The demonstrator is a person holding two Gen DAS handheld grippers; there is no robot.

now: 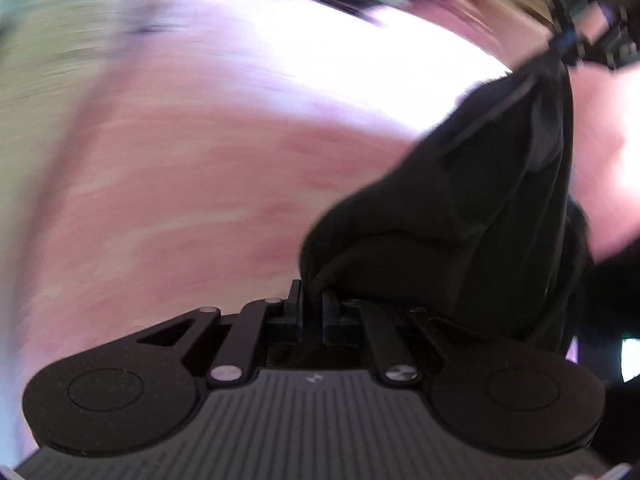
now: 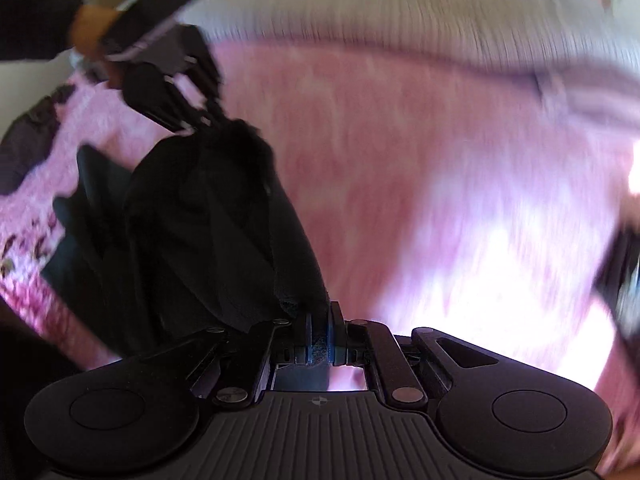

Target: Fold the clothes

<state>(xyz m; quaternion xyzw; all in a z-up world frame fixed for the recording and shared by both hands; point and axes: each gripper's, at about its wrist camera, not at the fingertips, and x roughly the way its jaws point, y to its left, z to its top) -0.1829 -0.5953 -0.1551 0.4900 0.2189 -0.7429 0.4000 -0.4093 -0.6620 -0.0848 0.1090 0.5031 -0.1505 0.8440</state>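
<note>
A black cloth [image 1: 460, 216] is pinched in the jaws of both the left gripper [image 1: 311, 304] and right gripper [image 2: 319, 322], over a pink bed [image 2: 400, 168].

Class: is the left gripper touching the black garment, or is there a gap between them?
Touching. In the left wrist view the left gripper has its jaws closed on a bunched edge of the black garment, with cloth pinched between them.

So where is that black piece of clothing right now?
The black garment hangs in the air above the pink bedspread, stretched between the left gripper and the right gripper, each pinching one end.
</note>
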